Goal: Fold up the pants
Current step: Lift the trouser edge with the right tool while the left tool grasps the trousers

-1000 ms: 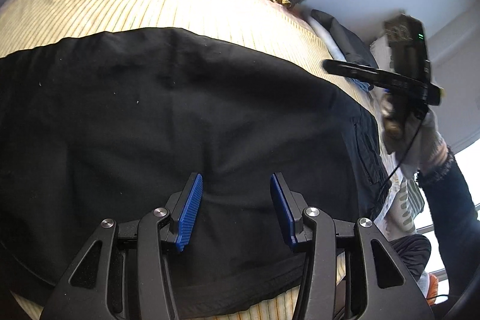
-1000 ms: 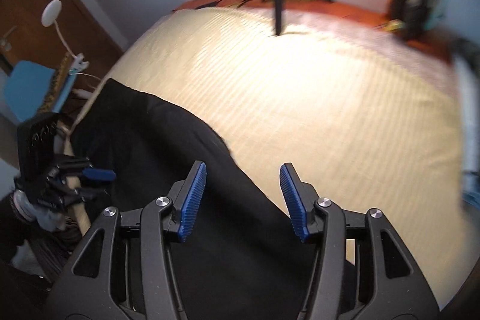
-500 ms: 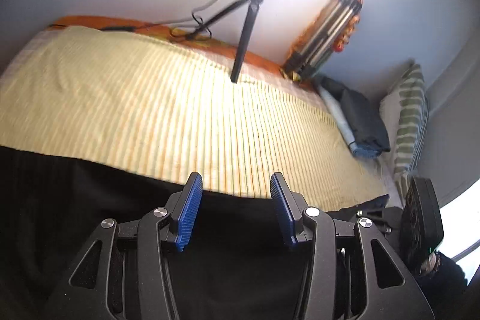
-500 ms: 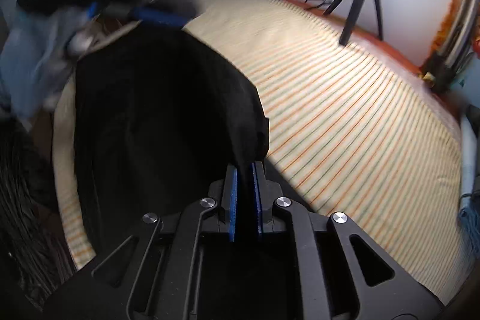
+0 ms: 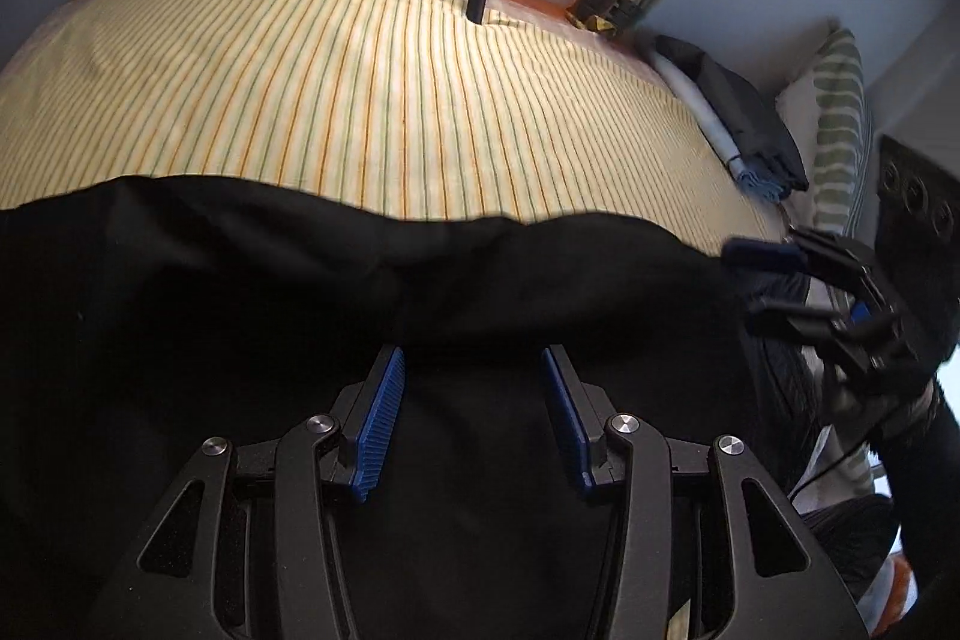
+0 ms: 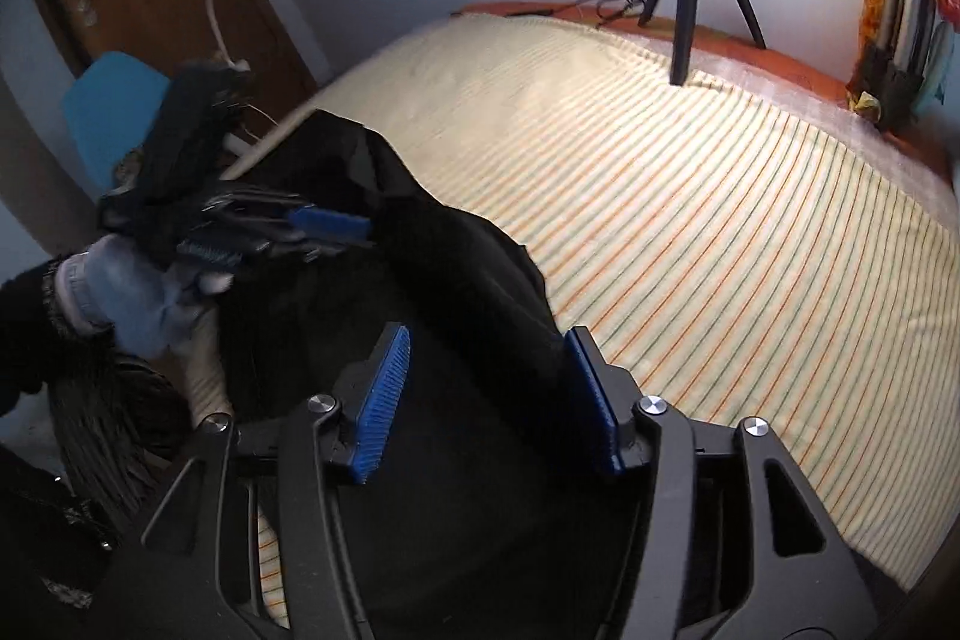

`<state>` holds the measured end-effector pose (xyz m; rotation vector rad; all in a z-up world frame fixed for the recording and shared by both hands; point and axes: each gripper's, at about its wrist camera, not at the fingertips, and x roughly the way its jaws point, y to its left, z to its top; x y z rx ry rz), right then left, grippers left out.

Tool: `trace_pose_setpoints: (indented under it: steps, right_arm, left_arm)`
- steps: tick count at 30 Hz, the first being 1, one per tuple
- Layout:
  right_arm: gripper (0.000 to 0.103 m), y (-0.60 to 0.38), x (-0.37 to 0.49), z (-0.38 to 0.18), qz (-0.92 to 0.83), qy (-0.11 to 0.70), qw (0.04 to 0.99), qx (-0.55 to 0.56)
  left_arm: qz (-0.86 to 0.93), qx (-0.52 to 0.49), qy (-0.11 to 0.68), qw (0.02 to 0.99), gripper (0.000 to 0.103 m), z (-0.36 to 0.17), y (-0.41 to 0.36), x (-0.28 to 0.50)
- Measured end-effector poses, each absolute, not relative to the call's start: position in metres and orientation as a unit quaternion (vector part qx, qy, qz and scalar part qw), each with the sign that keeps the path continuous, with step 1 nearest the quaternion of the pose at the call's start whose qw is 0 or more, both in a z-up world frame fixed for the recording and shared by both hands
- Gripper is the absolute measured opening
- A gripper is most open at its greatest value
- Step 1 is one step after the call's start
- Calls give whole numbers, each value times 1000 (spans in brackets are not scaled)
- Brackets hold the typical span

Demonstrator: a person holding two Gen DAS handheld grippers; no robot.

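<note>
From the left wrist, the left claw (image 5: 474, 415) hangs over the black pants (image 5: 240, 340) with its blue pads apart and nothing pinched between them. The pants lie across the near part of the bed (image 5: 360, 88), on its striped sheet, their far edge running straight across the view. At the right edge the right claw (image 5: 750, 280) sits at the end of the garment, pads apart.

From the right wrist, the right claw (image 6: 489, 400) is opening, with dark cloth lying under and between the pads but not squeezed by them. The pants (image 6: 456, 292) form a long dark band along the bed's (image 6: 720, 220) near edge, with a raised rumple near the left claw (image 6: 282, 235), which is blurred; whether it touches the cloth is hard to say.

The pants look folded lengthwise, leg on leg. Still to do, probably: smoothing the rumple and folding the length across.
</note>
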<state>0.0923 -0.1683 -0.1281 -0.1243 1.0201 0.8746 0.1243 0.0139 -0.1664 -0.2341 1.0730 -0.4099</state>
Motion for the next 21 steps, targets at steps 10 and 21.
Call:
trace_pose_setpoints:
  steps: [10,21]
  right_arm:
    - [56,-196,170,-152,333,535,772,84]
    - [17,-152,105,-153,400,517,756,-35]
  left_arm:
    - [-195,-100,508,833,46,-163,10,126]
    - [-200,-88,458,861,46,-135,-14,142]
